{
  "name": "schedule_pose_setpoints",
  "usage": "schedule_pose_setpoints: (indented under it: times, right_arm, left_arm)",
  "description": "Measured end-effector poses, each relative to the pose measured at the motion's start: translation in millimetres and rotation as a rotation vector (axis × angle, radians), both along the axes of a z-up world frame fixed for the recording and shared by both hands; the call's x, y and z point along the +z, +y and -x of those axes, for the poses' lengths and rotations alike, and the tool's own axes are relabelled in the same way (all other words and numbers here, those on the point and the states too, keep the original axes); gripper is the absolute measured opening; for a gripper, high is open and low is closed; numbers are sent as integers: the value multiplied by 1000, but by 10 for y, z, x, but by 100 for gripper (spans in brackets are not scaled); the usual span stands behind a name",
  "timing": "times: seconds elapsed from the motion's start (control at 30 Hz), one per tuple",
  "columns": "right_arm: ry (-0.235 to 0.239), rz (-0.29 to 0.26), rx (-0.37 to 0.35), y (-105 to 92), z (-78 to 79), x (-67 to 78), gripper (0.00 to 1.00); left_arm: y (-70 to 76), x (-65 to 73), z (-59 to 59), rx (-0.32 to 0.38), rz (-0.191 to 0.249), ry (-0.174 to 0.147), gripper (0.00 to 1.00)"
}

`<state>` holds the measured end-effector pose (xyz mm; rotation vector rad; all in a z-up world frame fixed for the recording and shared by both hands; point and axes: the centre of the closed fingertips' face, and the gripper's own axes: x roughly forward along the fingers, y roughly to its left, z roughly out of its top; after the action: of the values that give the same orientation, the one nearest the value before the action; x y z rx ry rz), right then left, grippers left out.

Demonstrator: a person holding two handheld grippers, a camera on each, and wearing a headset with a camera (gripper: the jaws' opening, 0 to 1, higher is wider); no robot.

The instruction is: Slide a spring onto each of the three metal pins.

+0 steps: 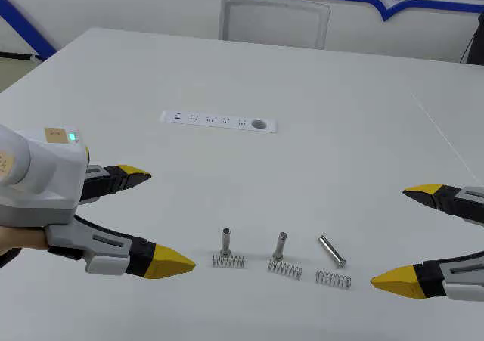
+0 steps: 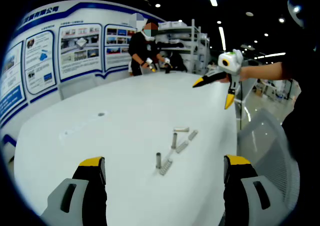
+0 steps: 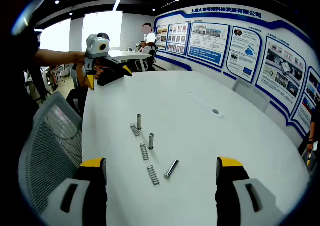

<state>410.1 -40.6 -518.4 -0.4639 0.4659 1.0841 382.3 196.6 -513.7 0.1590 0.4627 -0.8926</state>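
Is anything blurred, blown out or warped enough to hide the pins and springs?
Head view: soft even light, the short silver metal pins and small wire coil springs sharp on the white table, faint shadows. Left gripper view: fisheye bends the table edge; parts tiny. Right gripper view: same bending; bright window overexposed, parts clear.

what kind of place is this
Probably a company meeting or exhibition room: a large white conference table with a built-in power strip, a mesh office chair, and printed display boards lining the wall.
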Motion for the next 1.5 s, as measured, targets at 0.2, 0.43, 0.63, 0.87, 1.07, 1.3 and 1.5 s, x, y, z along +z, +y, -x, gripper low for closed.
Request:
schedule_pose_setpoints:
  times: [0.2,0.43,0.63,0.87,1.07,1.3,1.5]
  right_arm:
    - [0,22,15,8,39,-23,92]
    - [-7,20,10,0,38,-4,91]
    - [-4,19,9,-4,44,-8,91]
    - [2,1,1,-10,58,-9,90]
    - [12,7,-1,-25,65,-44,90]
    - [23,5,0,-10,59,-65,89]
    - [27,21,3,26,24,-108,88]
  left_arm:
    - [-10,46,6,5,33,-2,100]
    - [15,55,17,8,35,-3,99]
    - [5,52,27,6,33,-2,99]
    - [-20,46,35,0,33,-1,99]
    - [-24,25,33,-2,29,1,99]
    - [-10,61,4,15,63,-4,99]
    - [9,14,-7,16,57,3,98]
